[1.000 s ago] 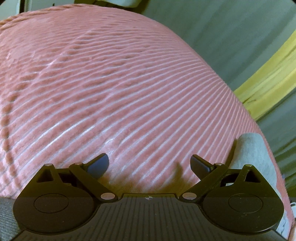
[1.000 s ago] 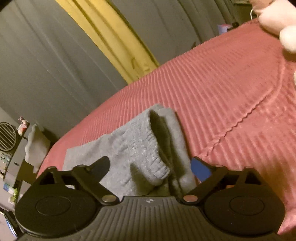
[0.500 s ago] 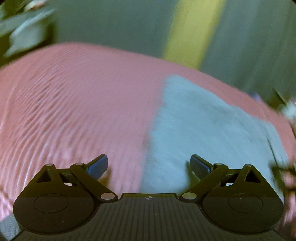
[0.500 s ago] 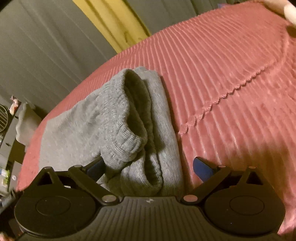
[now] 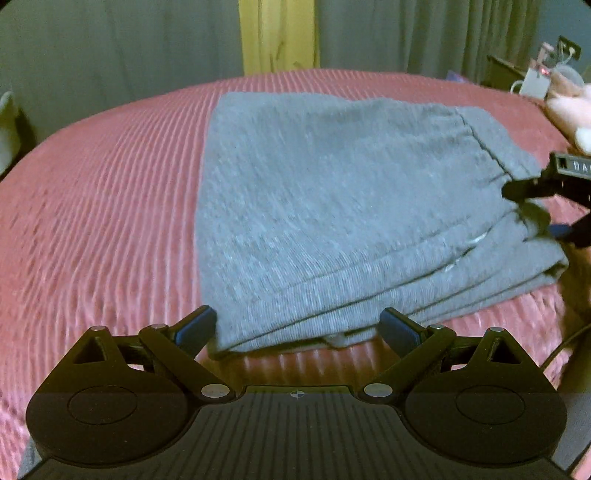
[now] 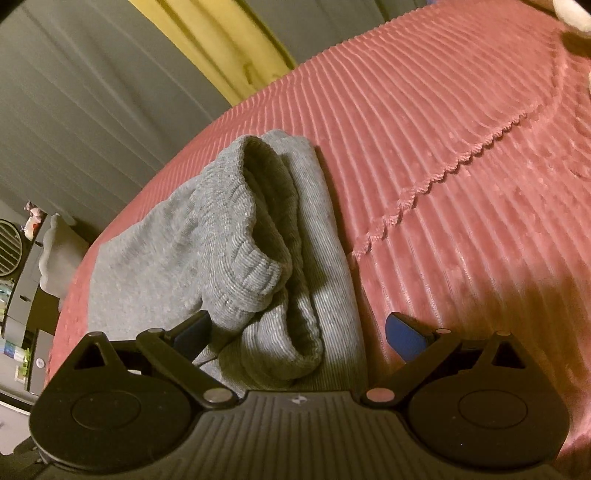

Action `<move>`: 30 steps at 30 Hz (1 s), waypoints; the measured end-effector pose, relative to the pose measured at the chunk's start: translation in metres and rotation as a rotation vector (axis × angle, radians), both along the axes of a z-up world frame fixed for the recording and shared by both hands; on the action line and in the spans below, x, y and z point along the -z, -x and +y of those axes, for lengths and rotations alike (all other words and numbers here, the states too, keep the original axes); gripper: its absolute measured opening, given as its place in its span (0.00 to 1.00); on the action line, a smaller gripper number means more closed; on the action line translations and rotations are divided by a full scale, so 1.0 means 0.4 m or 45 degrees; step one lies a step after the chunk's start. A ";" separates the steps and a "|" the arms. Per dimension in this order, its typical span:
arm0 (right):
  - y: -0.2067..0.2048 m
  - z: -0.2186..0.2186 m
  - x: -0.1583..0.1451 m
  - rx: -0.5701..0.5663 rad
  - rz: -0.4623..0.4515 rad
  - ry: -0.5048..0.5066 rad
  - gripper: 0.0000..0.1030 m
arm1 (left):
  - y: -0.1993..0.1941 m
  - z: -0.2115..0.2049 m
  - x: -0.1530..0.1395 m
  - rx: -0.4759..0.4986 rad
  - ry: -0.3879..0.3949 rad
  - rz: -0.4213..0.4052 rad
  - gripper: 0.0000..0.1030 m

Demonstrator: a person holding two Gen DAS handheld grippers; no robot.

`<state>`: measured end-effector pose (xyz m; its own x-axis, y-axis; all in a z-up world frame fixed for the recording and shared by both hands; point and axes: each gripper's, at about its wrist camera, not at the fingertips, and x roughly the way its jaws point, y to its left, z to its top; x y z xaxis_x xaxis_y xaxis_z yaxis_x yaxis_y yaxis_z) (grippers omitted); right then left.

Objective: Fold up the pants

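Grey knit pants lie folded in layers on a pink ribbed bedspread. My left gripper is open at the near edge of the stack, a finger on each side of its layered hem. In the right wrist view the pants show a bunched, ribbed waistband end. My right gripper is open over that end, its left finger against the cloth and its right finger above the bedspread. The right gripper also shows at the pants' right edge in the left wrist view.
Grey curtains and a yellow strip hang behind the bed. A pink plush thing sits at the far right. Shelves with small items stand beyond the bed's left edge. A scalloped seam crosses the bedspread.
My left gripper swung from bare bedspread round to face the folded pants and closed in on their near edge. My right gripper moved closer to the bunched waistband end.
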<state>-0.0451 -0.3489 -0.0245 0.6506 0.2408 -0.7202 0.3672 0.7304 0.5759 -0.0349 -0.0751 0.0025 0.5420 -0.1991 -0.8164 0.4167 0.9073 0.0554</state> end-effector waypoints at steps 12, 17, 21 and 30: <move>0.007 -0.007 -0.002 0.008 0.000 -0.013 0.96 | -0.043 -0.013 0.054 -0.076 -0.120 0.118 0.96; 0.008 -0.007 -0.003 0.008 -0.001 -0.010 0.96 | -0.049 -0.004 0.046 -0.102 -0.076 0.094 0.96; 0.007 -0.009 -0.002 0.005 -0.002 -0.010 0.96 | -0.047 0.000 0.043 -0.100 -0.066 0.089 0.96; 0.007 -0.009 -0.002 0.006 -0.003 -0.009 0.96 | -0.059 0.029 0.030 -0.158 0.045 0.106 0.96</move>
<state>-0.0479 -0.3524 -0.0237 0.6537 0.2427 -0.7168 0.3692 0.7245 0.5821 -0.0114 -0.0636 -0.0095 0.4951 -0.1638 -0.8533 0.3028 0.9530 -0.0072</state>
